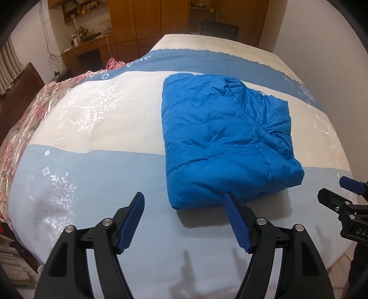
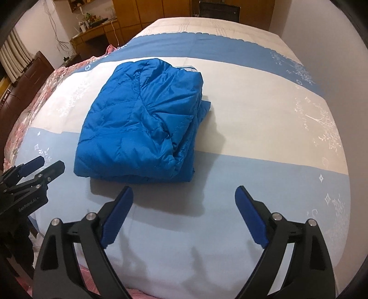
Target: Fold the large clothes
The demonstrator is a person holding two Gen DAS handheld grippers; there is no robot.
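A blue quilted jacket [image 1: 225, 138] lies folded into a compact bundle on the bed; it also shows in the right wrist view [image 2: 142, 122]. My left gripper [image 1: 184, 200] is open and empty, just in front of the bundle's near edge, above the sheet. My right gripper [image 2: 184, 195] is open and empty, also in front of the bundle's near edge. The right gripper shows at the right edge of the left wrist view [image 1: 345, 195]; the left gripper shows at the left edge of the right wrist view [image 2: 39, 168].
The bed [image 1: 103, 174] has a blue and cream striped sheet with white leaf patterns. A pink floral quilt [image 1: 27, 119] lies along its left side. A wooden wardrobe [image 1: 147, 20], a desk with clutter [image 1: 87, 43] and a dark dresser [image 2: 27, 76] stand beyond.
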